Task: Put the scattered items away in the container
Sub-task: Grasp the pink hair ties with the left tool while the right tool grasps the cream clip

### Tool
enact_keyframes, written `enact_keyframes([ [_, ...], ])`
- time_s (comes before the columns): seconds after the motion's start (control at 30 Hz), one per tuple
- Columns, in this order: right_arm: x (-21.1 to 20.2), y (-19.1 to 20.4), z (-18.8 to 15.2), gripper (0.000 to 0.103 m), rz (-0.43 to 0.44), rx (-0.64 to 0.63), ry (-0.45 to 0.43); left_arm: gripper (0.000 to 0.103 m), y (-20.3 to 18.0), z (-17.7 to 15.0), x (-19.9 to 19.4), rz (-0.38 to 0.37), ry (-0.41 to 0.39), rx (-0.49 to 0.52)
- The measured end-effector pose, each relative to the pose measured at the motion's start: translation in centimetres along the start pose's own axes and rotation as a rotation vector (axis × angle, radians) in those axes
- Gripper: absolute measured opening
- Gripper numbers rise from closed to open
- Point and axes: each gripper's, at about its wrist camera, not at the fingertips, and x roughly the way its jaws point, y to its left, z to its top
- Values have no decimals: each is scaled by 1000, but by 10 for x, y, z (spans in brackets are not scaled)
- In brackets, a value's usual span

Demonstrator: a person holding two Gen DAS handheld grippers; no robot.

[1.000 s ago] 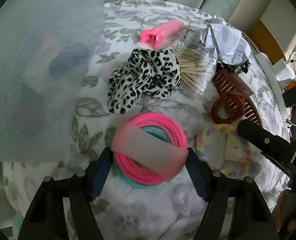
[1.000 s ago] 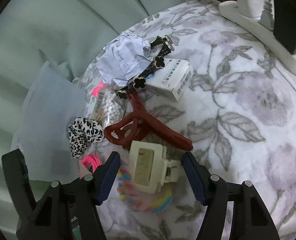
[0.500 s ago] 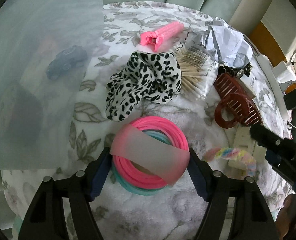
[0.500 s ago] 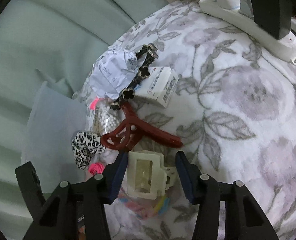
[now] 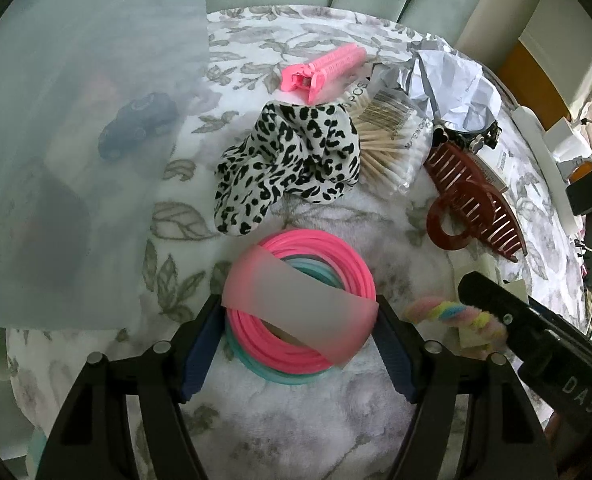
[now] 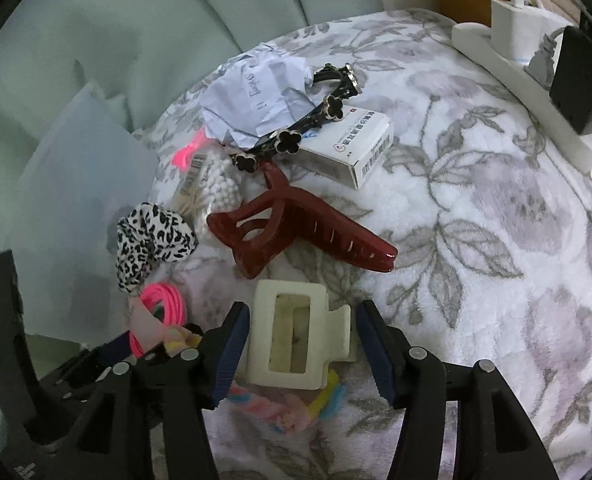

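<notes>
My left gripper (image 5: 298,320) is shut on a bundle of pink and teal hair rings (image 5: 316,276) wrapped in a frosted band, its pads pressed to both ends. In the right wrist view a cream claw clip (image 6: 292,336) lies between the opening jaws of my right gripper (image 6: 304,332); a small gap shows at the right pad. A rainbow scrunchie (image 6: 280,404) lies under the clip. The frosted container (image 5: 76,120) stands at the left, with a dark object dimly visible through its wall. A leopard scrunchie (image 5: 288,160) and a red-brown claw clip (image 6: 296,228) lie beyond.
On the floral blanket (image 6: 476,280) also lie a pink clip (image 5: 324,66), a pack of cotton swabs (image 5: 388,148), crumpled paper (image 6: 256,92), a black flower hair clip (image 6: 296,136) and a small white box (image 6: 356,148). A power strip (image 6: 516,80) runs along the far right.
The right jaws narrowed around the cream clip, then widened a little. The clip has shifted against the rainbow scrunchie. The left gripper keeps its hold on the ring bundle.
</notes>
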Motion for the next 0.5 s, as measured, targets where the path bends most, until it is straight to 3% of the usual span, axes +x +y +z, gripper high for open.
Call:
enact_keyframes([
  [0.27, -11, -15, 0, 51, 34, 46, -17, 73, 3, -1, -14, -15, -25, -11],
  [0.5, -28, -22, 0, 51, 52, 90, -57, 73, 16, -27, -38, -22, -47, -27],
])
